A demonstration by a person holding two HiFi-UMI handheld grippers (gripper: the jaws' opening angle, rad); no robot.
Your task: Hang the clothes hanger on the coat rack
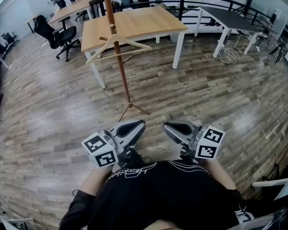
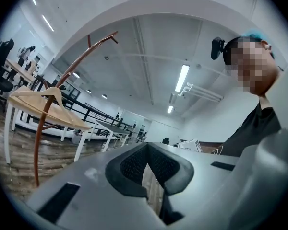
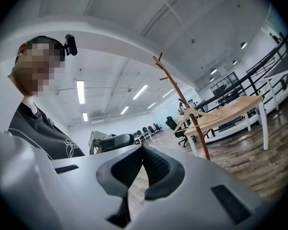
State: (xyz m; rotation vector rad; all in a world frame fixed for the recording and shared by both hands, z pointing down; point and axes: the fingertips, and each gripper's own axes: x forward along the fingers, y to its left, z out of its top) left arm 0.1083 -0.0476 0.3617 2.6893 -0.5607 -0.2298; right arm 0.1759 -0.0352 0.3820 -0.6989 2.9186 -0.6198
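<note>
A pale wooden clothes hanger (image 1: 116,44) hangs by its hook on the thin brown coat rack (image 1: 120,66), which stands on the wood floor ahead of me. Both grippers are held close to my body, well short of the rack. My left gripper (image 1: 139,125) is shut with nothing between its jaws, and so is my right gripper (image 1: 169,126). In the left gripper view the closed pads of the left gripper (image 2: 147,146) meet, with the hanger (image 2: 38,92) and rack (image 2: 42,128) far off at left. The right gripper (image 3: 143,148) sees the hanger (image 3: 201,114) and rack (image 3: 194,121) to its right.
A light wooden table (image 1: 144,23) stands just behind the rack, with a black office chair (image 1: 57,32) to its left. A dark table (image 1: 230,18) and coiled cables (image 1: 230,54) are at the back right. A white chair frame (image 1: 278,186) is near my right side.
</note>
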